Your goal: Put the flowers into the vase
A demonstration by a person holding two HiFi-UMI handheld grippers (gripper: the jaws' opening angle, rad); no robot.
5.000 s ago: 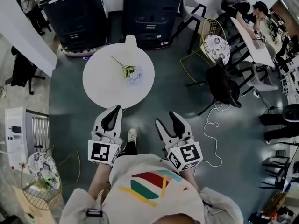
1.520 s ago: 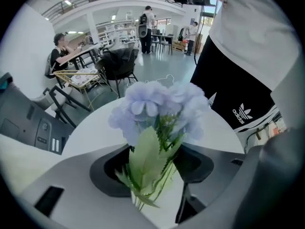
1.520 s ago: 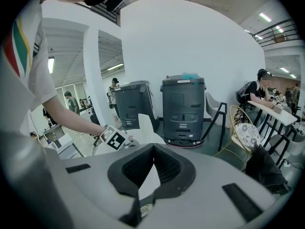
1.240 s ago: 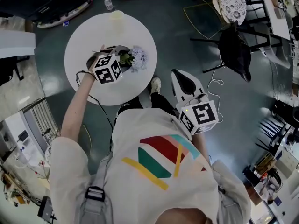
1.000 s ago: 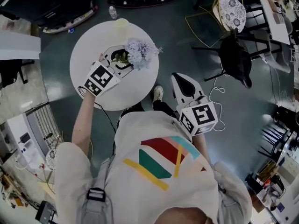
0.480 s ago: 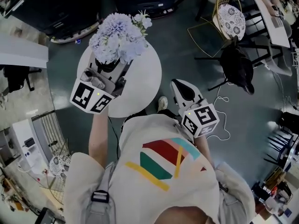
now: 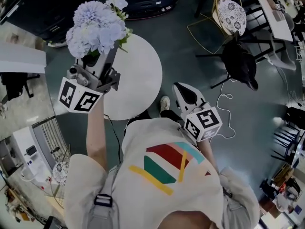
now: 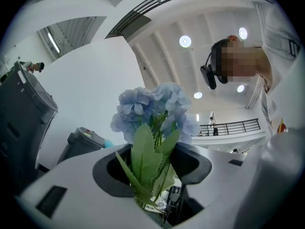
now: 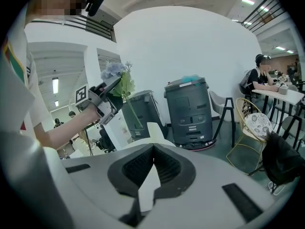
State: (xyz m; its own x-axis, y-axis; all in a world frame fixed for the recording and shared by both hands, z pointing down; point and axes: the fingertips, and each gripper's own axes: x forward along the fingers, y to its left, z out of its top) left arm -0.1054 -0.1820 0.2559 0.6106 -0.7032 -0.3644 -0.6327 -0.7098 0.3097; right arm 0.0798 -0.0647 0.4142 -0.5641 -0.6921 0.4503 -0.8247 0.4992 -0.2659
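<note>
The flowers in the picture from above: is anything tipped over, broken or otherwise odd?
Nothing stands out. The flowers look whole, clamped at their stems in the left claw and held up by the round table. The right claw is shut and empty.

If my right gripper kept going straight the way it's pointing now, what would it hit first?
Probably the rim of the round white table, just beyond the shut right gripper in its own view; the white vase stands further along that line. Depth is unclear, so it may miss the rim.
</note>
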